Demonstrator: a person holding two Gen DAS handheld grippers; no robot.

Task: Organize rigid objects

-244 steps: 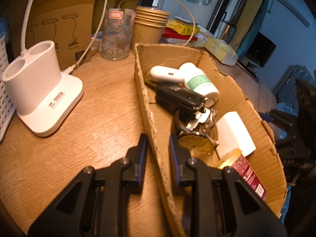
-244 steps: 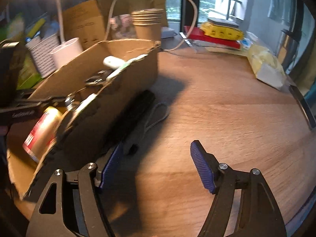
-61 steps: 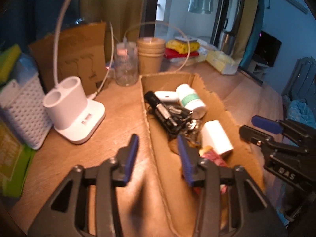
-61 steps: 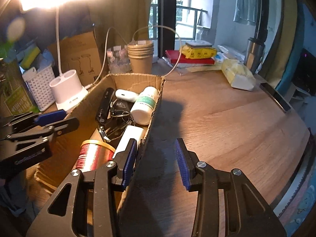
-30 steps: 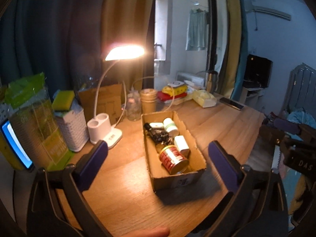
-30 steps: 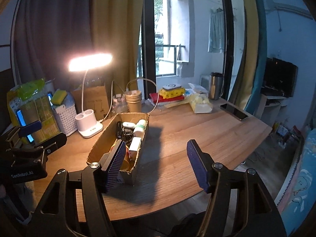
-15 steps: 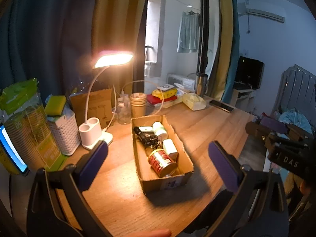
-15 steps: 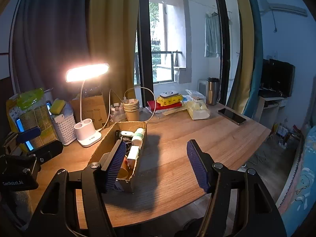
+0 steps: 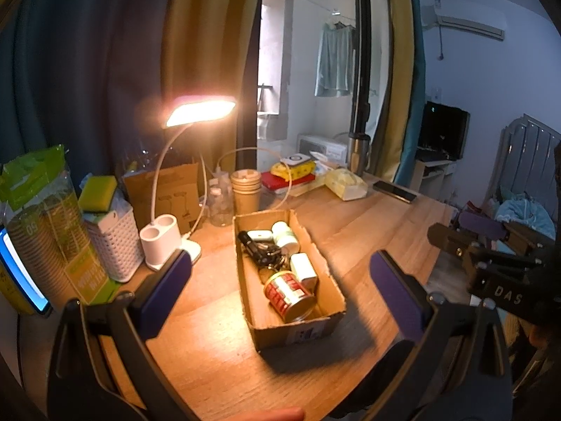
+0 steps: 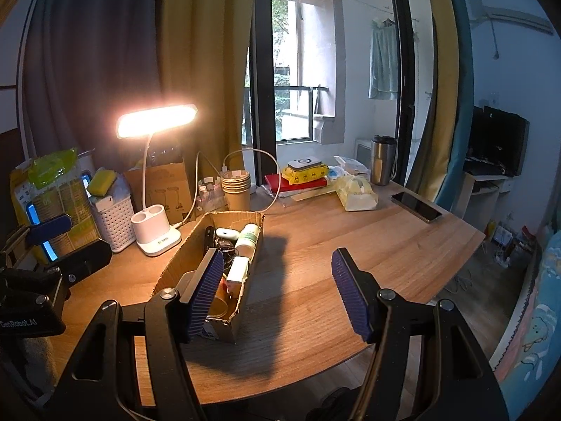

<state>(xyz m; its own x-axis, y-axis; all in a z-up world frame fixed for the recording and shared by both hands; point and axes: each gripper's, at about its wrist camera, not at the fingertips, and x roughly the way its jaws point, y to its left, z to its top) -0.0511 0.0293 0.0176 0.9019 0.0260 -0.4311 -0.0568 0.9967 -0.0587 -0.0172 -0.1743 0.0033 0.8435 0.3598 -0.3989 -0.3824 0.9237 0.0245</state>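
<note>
Both my left tongs [image 9: 280, 282] and right tongs [image 10: 277, 289] gape wide, empty, well above the bench [image 10: 350, 245]. One box [image 9: 335, 301] sits ahead between them, holding one can [image 9: 287, 294] and one bottle [image 9: 284, 232]; bare bench lies right of it.

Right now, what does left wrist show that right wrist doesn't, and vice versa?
Left wrist only: the red tin can lying at the near end of the cardboard box, and the radiator at far right. In the right wrist view the can spot is hidden behind a finger.

Right wrist only: the window with balcony railing.

Both: the box, the lit desk lamp, the phone on the table edge, and both grippers open: left gripper, right gripper.
</note>
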